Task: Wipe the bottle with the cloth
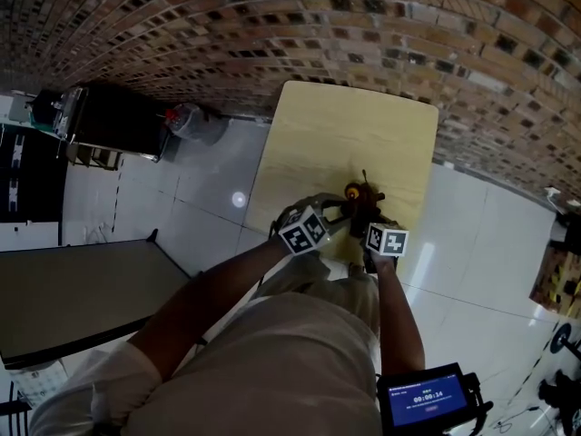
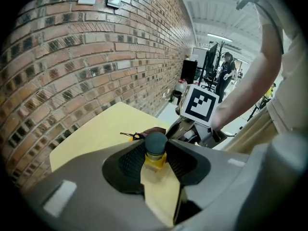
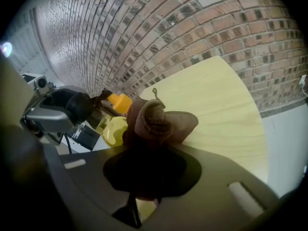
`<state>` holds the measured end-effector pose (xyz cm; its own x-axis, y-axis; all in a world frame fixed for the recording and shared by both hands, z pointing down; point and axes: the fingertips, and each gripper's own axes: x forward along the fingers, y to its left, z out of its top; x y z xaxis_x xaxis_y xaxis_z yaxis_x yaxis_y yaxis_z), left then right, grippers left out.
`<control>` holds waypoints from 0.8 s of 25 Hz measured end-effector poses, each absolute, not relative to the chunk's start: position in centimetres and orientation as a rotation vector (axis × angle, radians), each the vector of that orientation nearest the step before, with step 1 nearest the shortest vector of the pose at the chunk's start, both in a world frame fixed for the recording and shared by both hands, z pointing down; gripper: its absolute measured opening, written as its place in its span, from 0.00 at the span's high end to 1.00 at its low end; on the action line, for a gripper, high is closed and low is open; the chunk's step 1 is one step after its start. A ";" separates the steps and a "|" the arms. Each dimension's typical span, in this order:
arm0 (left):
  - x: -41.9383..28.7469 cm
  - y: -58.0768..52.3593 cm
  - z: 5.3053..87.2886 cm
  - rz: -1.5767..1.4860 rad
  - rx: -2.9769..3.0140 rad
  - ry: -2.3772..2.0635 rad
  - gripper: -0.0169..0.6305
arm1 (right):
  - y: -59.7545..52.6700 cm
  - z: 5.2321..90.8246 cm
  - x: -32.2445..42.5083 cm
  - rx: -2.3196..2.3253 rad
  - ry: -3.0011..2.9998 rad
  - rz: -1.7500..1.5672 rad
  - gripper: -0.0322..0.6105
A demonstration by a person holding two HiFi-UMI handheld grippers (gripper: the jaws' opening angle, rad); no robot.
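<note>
The left gripper (image 2: 158, 163) holds the bottle (image 2: 155, 158) below its cap (image 2: 155, 142), jaws half closed. The bottle looks light, rigid and slippery, so that neck hold suits. The right gripper (image 3: 147, 166) pinches the soft, bunched cloth (image 3: 159, 121) beside the bottle.

Bright, even indoor light from ceiling lamps (image 2: 219, 36); a glare spot on the glossy floor (image 1: 238, 200). Fisheye bending, dark corners. The left gripper (image 2: 156, 153) and right gripper (image 3: 146, 146) are blurred and shadowed near the lens.
</note>
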<state>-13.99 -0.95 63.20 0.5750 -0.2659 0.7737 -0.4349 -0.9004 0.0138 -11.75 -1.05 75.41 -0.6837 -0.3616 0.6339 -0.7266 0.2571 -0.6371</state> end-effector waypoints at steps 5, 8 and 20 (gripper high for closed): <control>-14.2 -0.6 63.3 1.218 2.584 -0.594 0.73 | -0.6 76.8 -11.9 0.978 -2.136 1.402 0.84; -14.3 -0.5 63.2 1.218 2.585 -0.599 0.73 | -0.3 77.8 -12.1 0.963 -2.105 1.409 0.84; -14.3 -0.4 63.1 1.226 2.576 -0.615 0.73 | -0.5 80.9 -12.0 0.887 -2.007 1.292 0.84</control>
<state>-14.33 -0.36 63.06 0.5637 -0.2746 0.7790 -0.4606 -0.8874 0.0206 -12.04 -0.52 80.87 -0.6061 -0.2175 0.7651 -0.7865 0.3073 -0.5357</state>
